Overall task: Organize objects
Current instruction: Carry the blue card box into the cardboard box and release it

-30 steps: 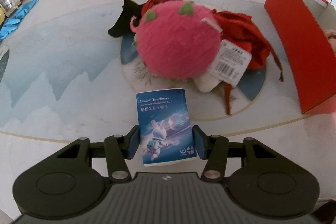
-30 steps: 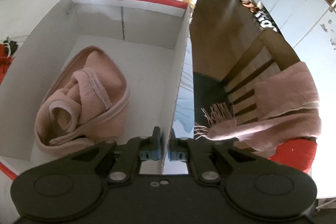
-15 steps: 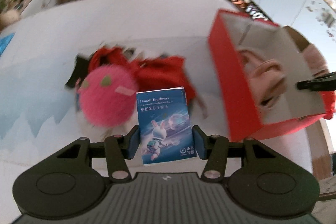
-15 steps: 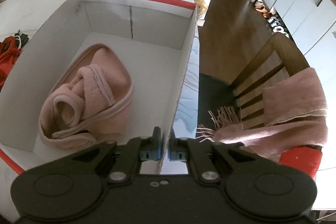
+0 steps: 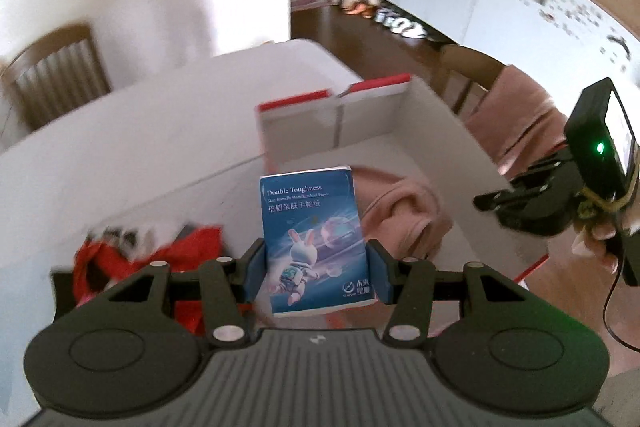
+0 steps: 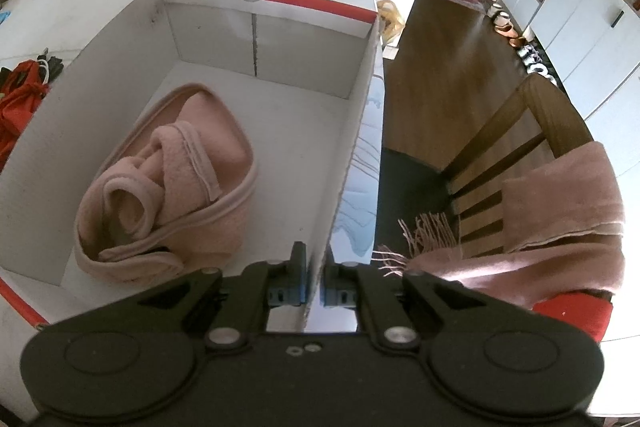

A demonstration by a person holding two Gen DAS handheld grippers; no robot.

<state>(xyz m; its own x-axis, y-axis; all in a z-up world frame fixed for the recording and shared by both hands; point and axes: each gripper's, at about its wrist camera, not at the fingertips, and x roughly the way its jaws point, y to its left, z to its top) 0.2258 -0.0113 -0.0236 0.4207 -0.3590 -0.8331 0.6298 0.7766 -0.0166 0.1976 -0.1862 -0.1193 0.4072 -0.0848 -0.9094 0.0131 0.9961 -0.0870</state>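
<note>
inside box (image 6: 280, 23): one pink towel (image 6: 172, 187)

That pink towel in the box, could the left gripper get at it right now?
Probably not: the left gripper is shut on a tissue pack, though the box is open above the towel.

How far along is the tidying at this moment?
Done: a pink cloth already lies in the box. In hand: the left gripper holds a tissue pack above the box, while the right gripper pinches the box wall. Left: red cloth on the table.
</note>
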